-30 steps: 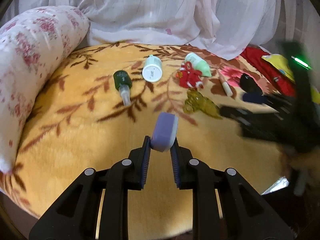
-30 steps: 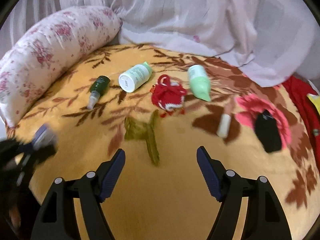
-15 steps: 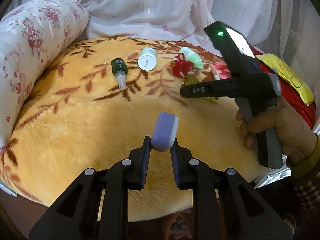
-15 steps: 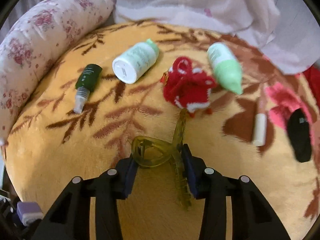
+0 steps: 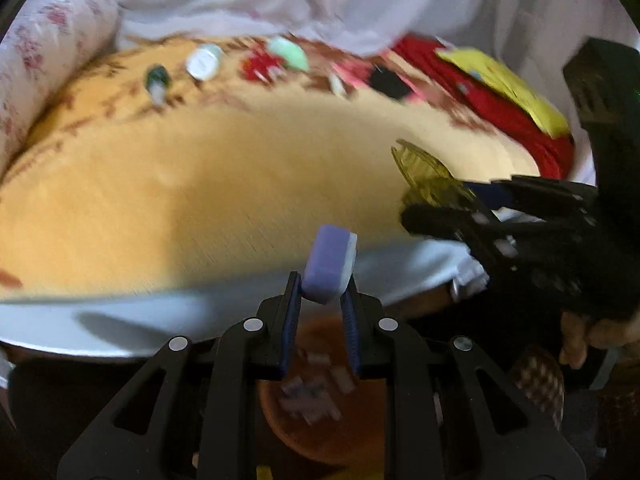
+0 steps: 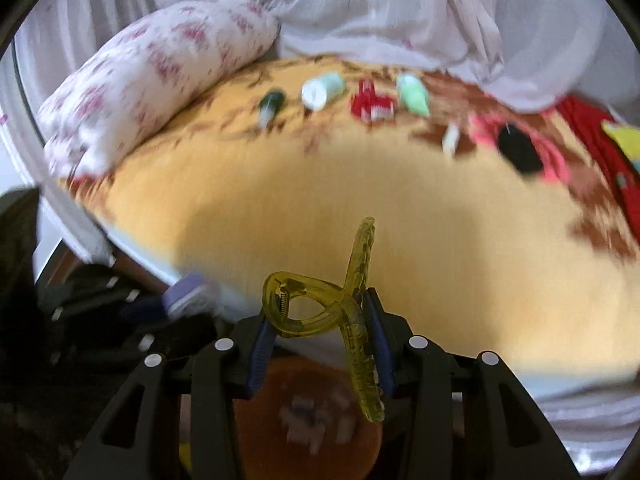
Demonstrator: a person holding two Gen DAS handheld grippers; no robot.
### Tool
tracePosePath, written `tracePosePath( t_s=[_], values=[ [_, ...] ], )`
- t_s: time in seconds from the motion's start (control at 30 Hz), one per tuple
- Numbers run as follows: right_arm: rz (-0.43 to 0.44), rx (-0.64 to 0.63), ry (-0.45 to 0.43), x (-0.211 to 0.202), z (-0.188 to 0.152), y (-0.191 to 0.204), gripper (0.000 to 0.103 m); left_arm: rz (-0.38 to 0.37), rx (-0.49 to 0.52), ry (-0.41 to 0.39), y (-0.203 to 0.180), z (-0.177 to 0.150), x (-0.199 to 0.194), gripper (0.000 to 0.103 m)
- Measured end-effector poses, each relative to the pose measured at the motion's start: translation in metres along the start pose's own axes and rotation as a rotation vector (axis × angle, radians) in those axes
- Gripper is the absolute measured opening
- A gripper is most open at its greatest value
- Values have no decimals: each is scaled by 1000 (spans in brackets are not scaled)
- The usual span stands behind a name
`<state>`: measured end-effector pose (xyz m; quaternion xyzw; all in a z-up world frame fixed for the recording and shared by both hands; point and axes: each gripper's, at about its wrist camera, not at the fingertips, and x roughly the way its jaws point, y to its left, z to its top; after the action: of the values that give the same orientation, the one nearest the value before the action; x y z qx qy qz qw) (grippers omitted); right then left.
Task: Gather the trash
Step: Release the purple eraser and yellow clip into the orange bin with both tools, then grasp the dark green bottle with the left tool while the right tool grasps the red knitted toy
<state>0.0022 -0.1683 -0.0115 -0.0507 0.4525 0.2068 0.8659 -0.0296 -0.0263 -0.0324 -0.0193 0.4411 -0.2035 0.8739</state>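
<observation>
Yellow blanket [image 6: 460,280] covers the bed; brown bin [image 6: 308,412] sits below its edge. Right gripper [image 6: 320,328] is clamped on a translucent hair claw clip [image 6: 344,308], above the bin: light, stiff, springy, probably brittle at the teeth; best held at the looped handles. Left gripper [image 5: 320,296] pinches a small lilac box [image 5: 328,264]: light, rigid, smooth.

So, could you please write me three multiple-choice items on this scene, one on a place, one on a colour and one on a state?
1. Where is the orange bin?
A. on the pillow
B. below the right tongs
C. beside the bottles

2. What colour is the block in the left tongs?
A. purple
B. red
C. black

3. The yellow hair clip is:
A. lying on the blanket
B. in the bin
C. clamped in the right tongs

Key: 1 B, it shows under the jaws; 2 A, its face is lilac; 3 C, both pads press it.
</observation>
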Motion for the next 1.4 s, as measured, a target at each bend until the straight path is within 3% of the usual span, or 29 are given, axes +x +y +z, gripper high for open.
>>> tracePosePath(
  t_s=[0.23,0.47,0.5,0.57,0.63,0.8,0.97,1.17,1.4],
  values=[
    [16,56,110,-15,-73,1,43,-50,42,91,-19,-27,6,20],
    [45,66,170,-12,-96,5,43,-53,61,122,-27,-34,5,20],
    [48,62,177,-11,-98,5,46,-50,54,129,-26,-35,5,25],
    [43,58,181,-10,-99,7,63,-30,48,137,-26,-34,6,44],
    [25,49,166,-12,-98,6,64,-7,41,119,-25,-33,3,63],
    [-6,47,129,-19,-91,0,69,27,31,86,-20,-28,-3,73],
    [-27,47,75,-28,-77,-9,76,52,21,60,-13,-20,-6,74],
    [-41,60,-34,-38,-45,-24,82,126,-10,-40,14,20,-19,75],
    [-61,73,-155,-33,6,-48,82,320,-101,-171,80,102,-15,77]
  ],
)
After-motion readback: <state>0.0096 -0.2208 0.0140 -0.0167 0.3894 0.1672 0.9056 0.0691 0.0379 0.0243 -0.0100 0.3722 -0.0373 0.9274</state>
